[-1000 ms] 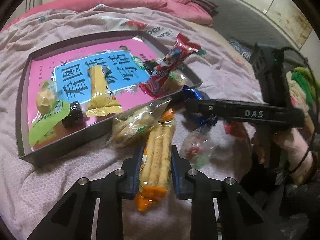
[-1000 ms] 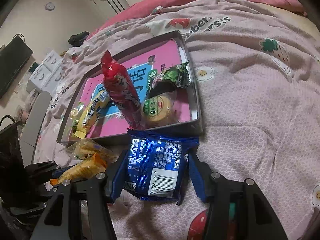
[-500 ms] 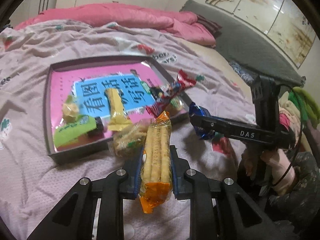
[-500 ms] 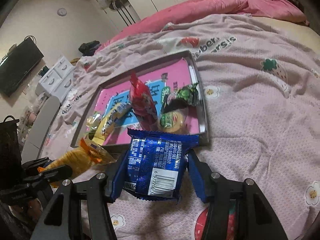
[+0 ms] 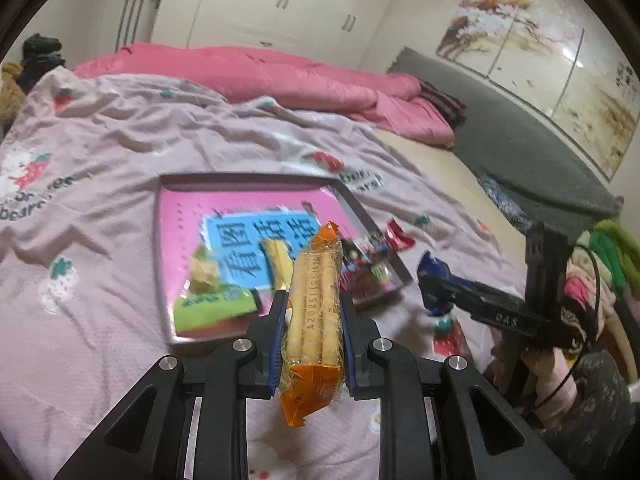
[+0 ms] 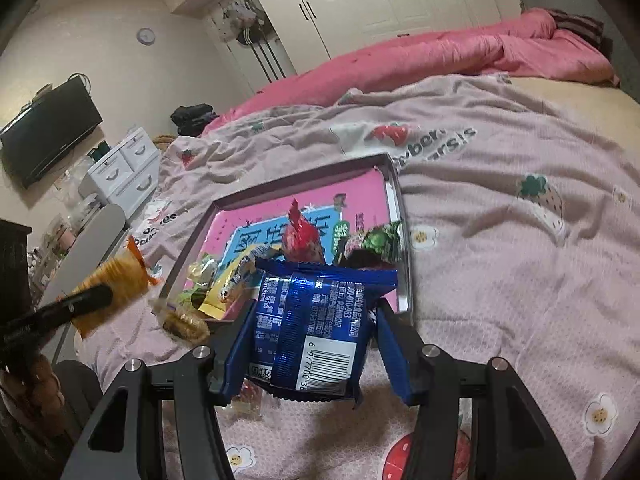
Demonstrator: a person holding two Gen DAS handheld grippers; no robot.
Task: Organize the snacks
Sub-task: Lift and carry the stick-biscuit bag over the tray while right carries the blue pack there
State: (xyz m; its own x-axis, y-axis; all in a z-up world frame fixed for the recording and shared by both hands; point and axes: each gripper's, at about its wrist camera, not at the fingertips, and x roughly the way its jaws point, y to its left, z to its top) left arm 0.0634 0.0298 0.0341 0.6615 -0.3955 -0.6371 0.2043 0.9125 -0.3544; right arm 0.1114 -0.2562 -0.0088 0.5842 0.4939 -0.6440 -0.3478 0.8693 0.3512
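The left gripper (image 5: 312,336) is clamping an orange pack of biscuit sticks (image 5: 314,312) across its middle, and the pack is hanging in the air above the bed (image 5: 100,160), just short of the near rim of the tray (image 5: 168,280). It is probably light, crinkly and slippery, and the sticks inside look brittle, so a gentle hold across the width suits it. The right gripper (image 6: 312,344) is holding a blue foil biscuit packet (image 6: 316,320) by its sides, also clear of the bedspread; this packet is soft and likely to buckle. Both grippers are pointing forward and slanting downward toward the tray, where other snacks are lying on a pink book (image 5: 248,208).
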